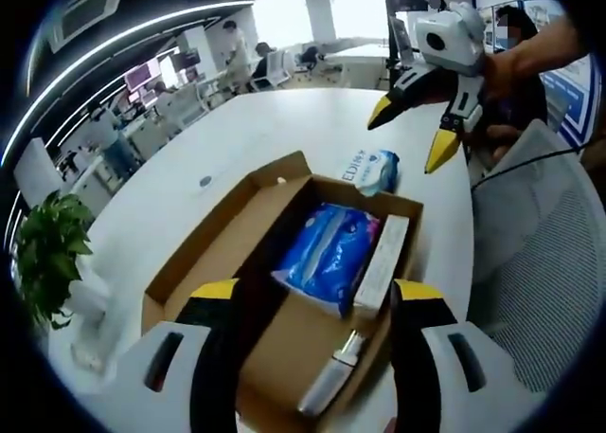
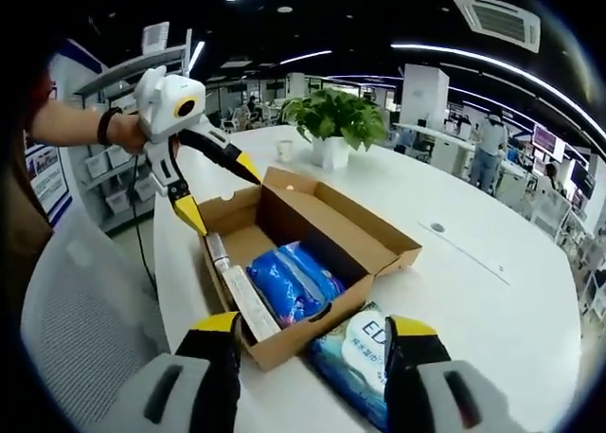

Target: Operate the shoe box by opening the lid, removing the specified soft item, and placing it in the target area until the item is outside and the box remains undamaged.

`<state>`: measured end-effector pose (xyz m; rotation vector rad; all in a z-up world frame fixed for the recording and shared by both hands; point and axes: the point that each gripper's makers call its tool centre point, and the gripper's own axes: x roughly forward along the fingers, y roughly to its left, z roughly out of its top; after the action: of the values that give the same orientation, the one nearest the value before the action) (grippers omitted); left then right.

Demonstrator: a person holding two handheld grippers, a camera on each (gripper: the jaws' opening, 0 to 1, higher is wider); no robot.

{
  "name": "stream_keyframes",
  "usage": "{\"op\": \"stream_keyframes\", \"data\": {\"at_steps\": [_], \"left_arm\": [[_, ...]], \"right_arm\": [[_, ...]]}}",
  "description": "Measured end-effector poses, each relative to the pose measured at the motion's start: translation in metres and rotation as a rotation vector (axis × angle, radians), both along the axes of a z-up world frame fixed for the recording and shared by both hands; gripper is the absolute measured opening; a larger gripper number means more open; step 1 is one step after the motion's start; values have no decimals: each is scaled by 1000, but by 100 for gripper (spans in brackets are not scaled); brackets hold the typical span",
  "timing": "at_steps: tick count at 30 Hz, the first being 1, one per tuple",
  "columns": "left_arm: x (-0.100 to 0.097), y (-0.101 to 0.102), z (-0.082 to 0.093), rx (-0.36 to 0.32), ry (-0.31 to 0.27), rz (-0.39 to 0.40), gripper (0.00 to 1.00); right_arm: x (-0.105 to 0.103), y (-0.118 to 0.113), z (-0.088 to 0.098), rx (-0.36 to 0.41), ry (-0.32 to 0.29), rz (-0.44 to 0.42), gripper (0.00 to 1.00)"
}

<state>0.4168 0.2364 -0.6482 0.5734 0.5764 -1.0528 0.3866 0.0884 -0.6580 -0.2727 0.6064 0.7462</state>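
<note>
- Left gripper view: the left gripper [image 1: 316,296] stands with its yellow-tipped jaws spread wide and nothing between them, above the near end of the shoe box [image 1: 204,253].
- The shoe box rests on the white table [image 1: 189,158] with its lid folded back to the left.
- The blue soft pack [image 1: 327,248] lies inside the box, just beyond the left gripper's fingertips and not touched by them.
- A long white carton [image 1: 383,262] lies beside the blue soft pack; a silver tube [image 1: 331,376] lies at the near end of the box.
- The right gripper [image 1: 414,135] hangs over the far end of the box, jaws parted and empty; a wet-wipe packet [image 1: 374,171] lies on the table just past the box.
- A potted plant [image 1: 47,253] stands at the left; a mesh chair [image 1: 540,262] is at the right.
- Right gripper view: the right gripper [image 2: 313,333] is wide apart and empty, its fingertips near the close wall of the shoe box [image 2: 322,319].
- The blue soft pack [image 2: 294,281] lies in the box ahead of the jaws, apart from them; the wet-wipe packet [image 2: 355,357] lies on the table between the fingertips.
- The left gripper [image 2: 227,191], held by a hand [image 2: 123,132], hovers over the far end of the box, spread and empty.
</note>
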Motion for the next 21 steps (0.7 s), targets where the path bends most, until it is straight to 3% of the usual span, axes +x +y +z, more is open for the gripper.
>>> {"op": "stream_keyframes", "data": {"at_steps": [8,14,21], "left_arm": [[-2,-8,-5,15,7,-22,54],[2,-15,-10,25,9,-40,54],[12,-24,-22,85,4,-69,55]], "right_arm": [[4,22,-5,-38,10,46,49],[11,33,-14,-66,30,70,43],[22,42,-26,-148,47,131,45]]}}
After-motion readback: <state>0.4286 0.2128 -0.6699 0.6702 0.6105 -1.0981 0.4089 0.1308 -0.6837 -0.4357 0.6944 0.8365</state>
